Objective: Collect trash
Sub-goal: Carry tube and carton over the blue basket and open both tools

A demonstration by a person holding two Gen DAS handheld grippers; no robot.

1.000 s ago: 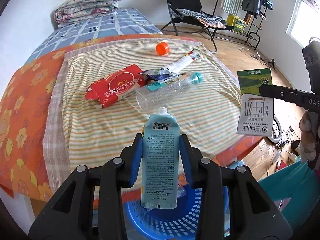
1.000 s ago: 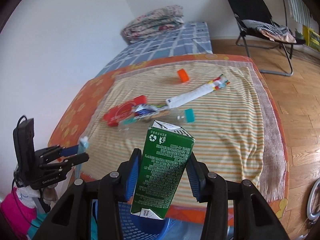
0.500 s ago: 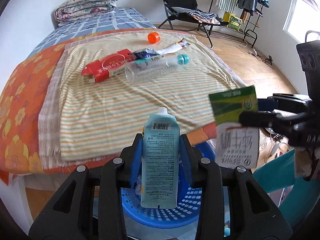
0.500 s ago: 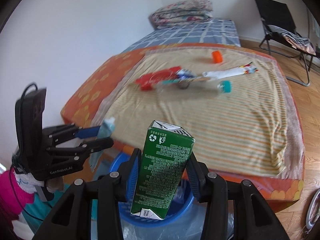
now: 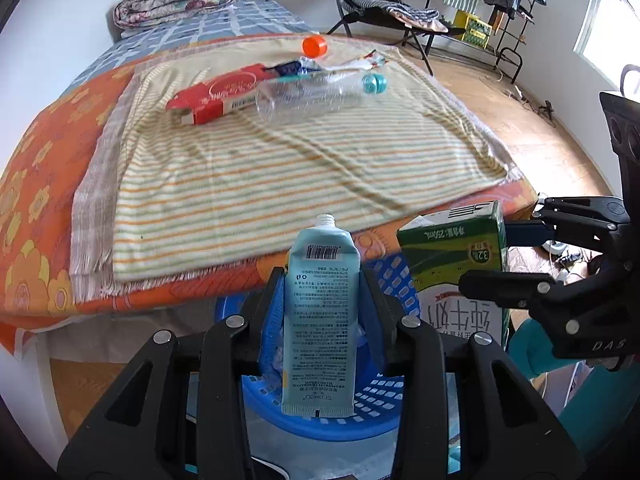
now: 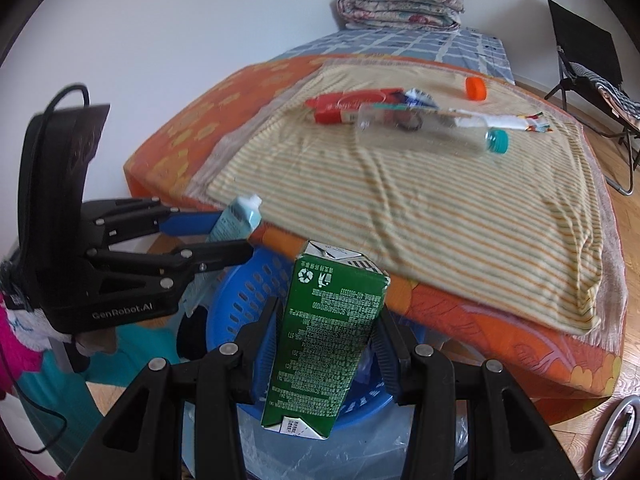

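Both grippers are now hanging over the blue basket, having drawn back from the bed. The left gripper is clamping a hand-cream tube; the right gripper is clamping a green milk carton, both ready for dropping.

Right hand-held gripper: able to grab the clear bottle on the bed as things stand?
Probably not yet. The right hand-held gripper is shut on the green carton above the blue basket, so it has no free grip. The clear bottle lies unobstructed on the striped cloth.
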